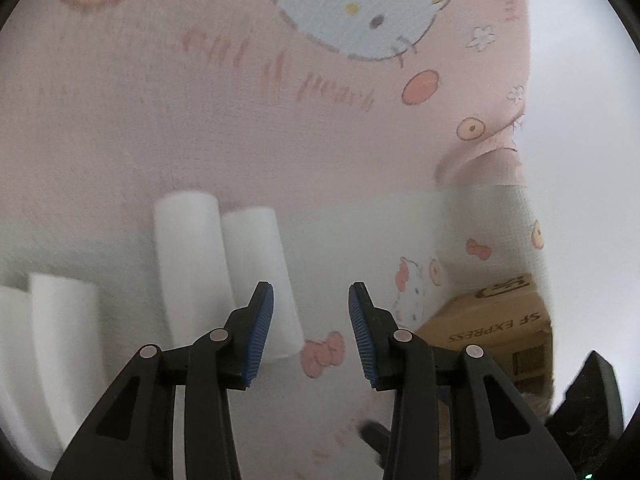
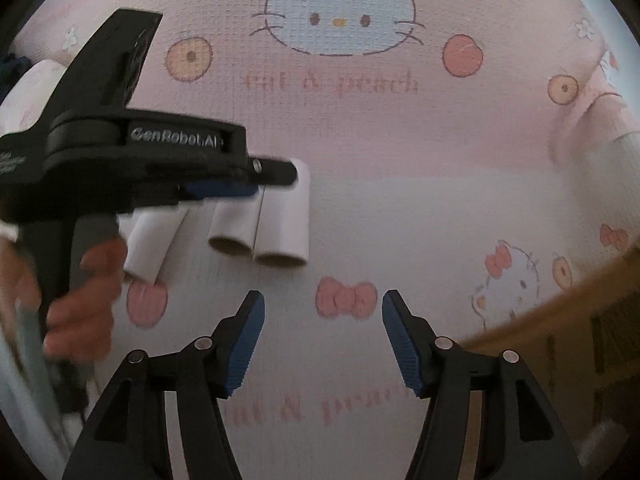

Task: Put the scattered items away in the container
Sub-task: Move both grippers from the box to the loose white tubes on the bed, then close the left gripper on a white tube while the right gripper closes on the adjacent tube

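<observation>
My left gripper [image 1: 311, 292] stands open with nothing between its blue ribbed pads, above the pink and white cartoon-printed cloth [image 1: 200, 128] that covers the surface. Just beyond its left finger lie two white paper tubes [image 1: 224, 264] side by side, touching each other, their near ends beside the fingertip. Two more white tubes [image 1: 52, 340] lie to the near left, also as a pair. At the right edge of the cloth sits a brown cardboard box [image 1: 496, 328] printed with black lettering.

My right gripper [image 2: 323, 300] is open too and holds nothing; a pink bow print shows on the cloth between its fingers. From this side I see my left gripper reaching in over the tubes, my hand [image 2: 84, 304] on its handle. The open cardboard ends of the nearest pair [image 2: 264, 228] face me. The brown blur at the right is probably the box [image 2: 560, 320].
</observation>
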Demonstrator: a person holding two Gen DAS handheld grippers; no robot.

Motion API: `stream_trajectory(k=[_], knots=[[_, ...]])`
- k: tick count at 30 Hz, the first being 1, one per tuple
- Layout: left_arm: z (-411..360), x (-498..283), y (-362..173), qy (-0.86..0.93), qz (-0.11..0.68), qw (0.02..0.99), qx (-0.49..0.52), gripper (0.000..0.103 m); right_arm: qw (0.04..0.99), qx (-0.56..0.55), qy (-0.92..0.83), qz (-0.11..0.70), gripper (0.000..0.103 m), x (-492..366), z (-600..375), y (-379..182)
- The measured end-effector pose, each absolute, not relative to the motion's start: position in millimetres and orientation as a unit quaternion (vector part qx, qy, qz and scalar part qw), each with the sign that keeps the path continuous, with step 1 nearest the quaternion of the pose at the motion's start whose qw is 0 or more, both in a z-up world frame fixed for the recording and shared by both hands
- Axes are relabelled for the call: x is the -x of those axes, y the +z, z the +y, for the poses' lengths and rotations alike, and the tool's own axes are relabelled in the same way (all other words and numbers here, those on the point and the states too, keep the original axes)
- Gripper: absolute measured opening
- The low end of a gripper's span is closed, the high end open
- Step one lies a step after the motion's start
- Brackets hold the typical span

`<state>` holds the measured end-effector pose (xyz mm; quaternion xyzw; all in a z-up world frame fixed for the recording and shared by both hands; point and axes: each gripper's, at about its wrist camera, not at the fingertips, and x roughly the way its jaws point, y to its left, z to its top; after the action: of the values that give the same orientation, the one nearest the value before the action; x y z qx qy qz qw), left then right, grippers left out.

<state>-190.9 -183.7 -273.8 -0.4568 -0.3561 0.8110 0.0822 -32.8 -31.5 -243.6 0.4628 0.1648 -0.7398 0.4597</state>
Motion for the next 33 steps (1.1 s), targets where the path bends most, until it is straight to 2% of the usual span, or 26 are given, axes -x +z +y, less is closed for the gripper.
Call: stream_trajectory(k=[4, 14, 25, 28, 29, 33], knots=[[-172, 199, -278, 0.815, -0.31, 0.038, 0.488, 0.042, 0.458, -0.463, -0.744, 0.151, 0.059, 43, -47, -254], [-182, 200, -287, 0.797, -0.337, 0.032, 0.501, 0.042, 0.491, -0.503, -0.707, 0.076, 0.059, 59, -68, -279], [-180, 200, -284, 0.801, -0.322, 0.036, 0.504, 0.042, 0.502, -0.524, -0.686, 0.056, 0.059, 72, -94, -305], [-179, 200, -283, 0.803, -0.315, 0.034, 0.505, 0.042, 0.498, -0.542, -0.675, 0.055, 0.056, 75, -101, -313], [-178, 200, -283, 0.803, -0.313, 0.033, 0.506, 0.042, 0.5, -0.547, -0.669, 0.048, 0.046, 74, -100, -315], [-177, 198, -283, 0.803, -0.304, 0.029, 0.512, 0.042, 0.505, -0.549, -0.664, 0.044, 0.045, 69, -98, -316]])
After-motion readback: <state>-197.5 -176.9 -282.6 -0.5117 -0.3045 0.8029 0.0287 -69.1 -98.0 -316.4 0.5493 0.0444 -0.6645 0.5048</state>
